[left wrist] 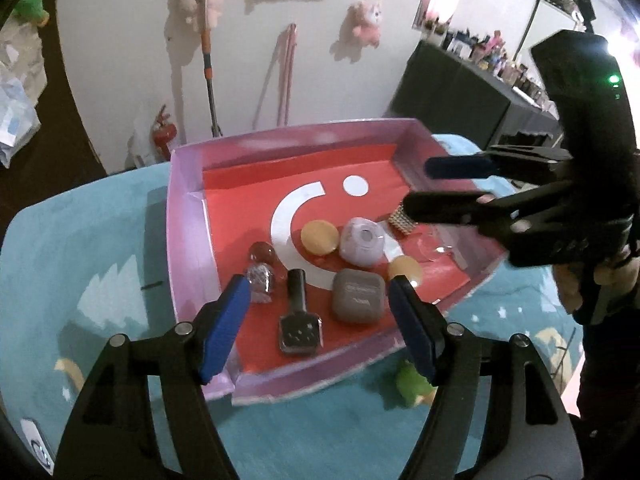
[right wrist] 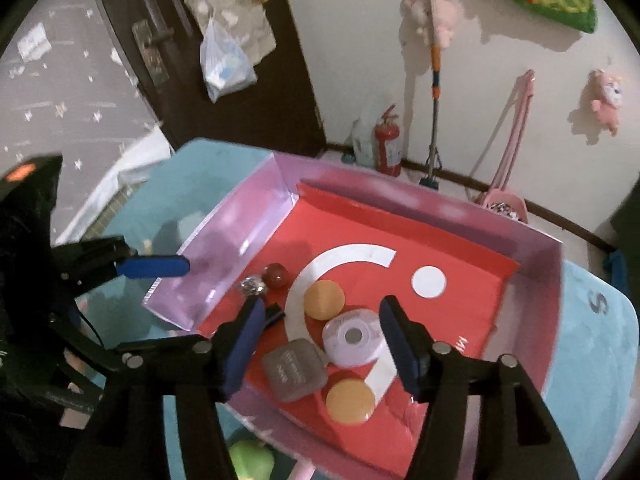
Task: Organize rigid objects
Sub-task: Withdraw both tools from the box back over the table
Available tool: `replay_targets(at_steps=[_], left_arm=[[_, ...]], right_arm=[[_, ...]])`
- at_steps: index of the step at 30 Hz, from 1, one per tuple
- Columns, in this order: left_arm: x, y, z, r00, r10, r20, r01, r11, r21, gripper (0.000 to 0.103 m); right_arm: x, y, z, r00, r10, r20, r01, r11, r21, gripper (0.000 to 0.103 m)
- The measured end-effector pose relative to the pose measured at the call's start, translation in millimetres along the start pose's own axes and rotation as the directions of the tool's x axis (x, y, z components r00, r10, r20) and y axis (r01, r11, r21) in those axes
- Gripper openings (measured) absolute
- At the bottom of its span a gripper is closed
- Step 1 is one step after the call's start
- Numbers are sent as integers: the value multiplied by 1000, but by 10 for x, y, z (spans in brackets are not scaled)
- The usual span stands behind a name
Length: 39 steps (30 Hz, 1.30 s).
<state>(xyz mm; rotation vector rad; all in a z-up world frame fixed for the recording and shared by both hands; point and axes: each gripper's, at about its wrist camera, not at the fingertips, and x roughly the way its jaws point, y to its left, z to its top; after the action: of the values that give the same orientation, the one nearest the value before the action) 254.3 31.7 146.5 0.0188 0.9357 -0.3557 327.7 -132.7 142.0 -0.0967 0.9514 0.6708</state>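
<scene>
Two grippers hang over a shallow box (left wrist: 188, 216) with lilac walls and a red floor, which sits on a teal cloth (left wrist: 80, 264). Read from the left of the left wrist view: a foil-wrapped lump (left wrist: 261, 280) and a dark red ball (left wrist: 262, 251) lie close together, then a nail polish bottle (left wrist: 298, 312) on its side, its long axis running from cap at the far end to glass base at the near end. A grey case (left wrist: 358, 295) lies just right of it, with two orange discs (left wrist: 319, 237) and a lilac round piece (left wrist: 362, 241) beyond. The left gripper (left wrist: 320, 320) stands spread and empty, the bottle and case below the gap between its fingers. The right gripper (left wrist: 436, 186), also spread and holding nothing, hovers over the box's right wall.

Outside the near wall lies a green object (left wrist: 412, 384), seemingly the one piece not yet boxed; I judge the left gripper slightly nearer. Only the left view shows a beaded gold item (left wrist: 400, 218); the right view hides most of the bottle behind a finger.
</scene>
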Motion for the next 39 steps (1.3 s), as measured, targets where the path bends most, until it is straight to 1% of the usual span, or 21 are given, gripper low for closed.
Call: replay_targets(at_steps=[2, 4, 5, 7, 9, 10, 11, 13, 15, 18, 20, 21, 23, 25, 28, 30, 32, 34, 39], left_arm=[[-100, -66, -55, 999, 20, 33, -20, 1000, 2, 73], [-213, -118, -146, 998, 16, 62, -16, 1000, 0, 74], [-281, -144, -194, 997, 13, 76, -13, 1000, -2, 76], [-448, -207, -302, 993, 13, 121, -13, 1000, -8, 79], [-600, -272, -391, 986, 13, 166, -12, 1000, -3, 80], [-673, -310, -435, 982, 17, 186, -16, 1000, -3, 83], [-726, -342, -468, 979, 21, 201, -20, 1000, -6, 86], [-836, -396, -561, 971, 23, 238, -19, 1000, -18, 88], [-939, -458, -658, 963, 29, 269, -23, 999, -26, 88], [-1033, -550, -822, 949, 66, 310, -61, 998, -27, 89], [-1071, -602, -935, 936, 101, 337, -94, 995, -37, 93], [-1089, -633, -1011, 929, 116, 351, -106, 993, -46, 93], [-1100, -677, -1119, 923, 131, 363, -121, 991, -52, 93], [-1094, -716, -1235, 920, 147, 364, -132, 989, -65, 93], [-1117, -778, -1369, 914, 167, 369, -152, 986, -70, 93], [-1138, -809, -1418, 914, 170, 368, -155, 985, -71, 93], [-1145, -825, -1433, 914, 164, 370, -150, 986, -67, 93], [-1180, -867, -1473, 911, 172, 374, -159, 985, -65, 93], [-1279, -940, -1560, 908, 173, 382, -159, 985, -68, 93]], right_arm=[[-226, 13, -76, 999, 5, 50, -6, 1000, 22, 74], [-455, 36, -174, 995, 19, 97, -25, 998, 59, 79], [-550, 51, -222, 993, 19, 116, -28, 997, 73, 82], [-758, 142, -333, 988, 0, 157, -13, 996, 84, 86], [-947, 248, -437, 979, -25, 202, 8, 997, 83, 93], [-1068, 320, -521, 972, -42, 230, 24, 996, 83, 98], [-1132, 354, -572, 968, -53, 245, 33, 996, 84, 101], [-1308, 480, -732, 953, -93, 287, 72, 994, 84, 103], [-1417, 568, -890, 941, -131, 313, 107, 990, 91, 103], [-1498, 648, -1117, 926, -180, 331, 152, 982, 110, 103], [-1512, 684, -1305, 918, -217, 331, 185, 975, 127, 103], [-1511, 699, -1393, 913, -236, 333, 202, 970, 135, 103], [-1500, 704, -1555, 903, -270, 335, 234, 961, 145, 103], [-1455, 707, -1735, 898, -296, 324, 256, 953, 162, 103], [-1421, 704, -1921, 899, -301, 318, 254, 950, 183, 103], [-1400, 704, -2008, 900, -303, 312, 253, 948, 190, 103], [-1395, 711, -2077, 905, -294, 308, 243, 950, 194, 103], [-1406, 710, -2119, 905, -290, 310, 237, 951, 198, 103], [-1500, 762, -2213, 897, -294, 331, 237, 950, 203, 103]])
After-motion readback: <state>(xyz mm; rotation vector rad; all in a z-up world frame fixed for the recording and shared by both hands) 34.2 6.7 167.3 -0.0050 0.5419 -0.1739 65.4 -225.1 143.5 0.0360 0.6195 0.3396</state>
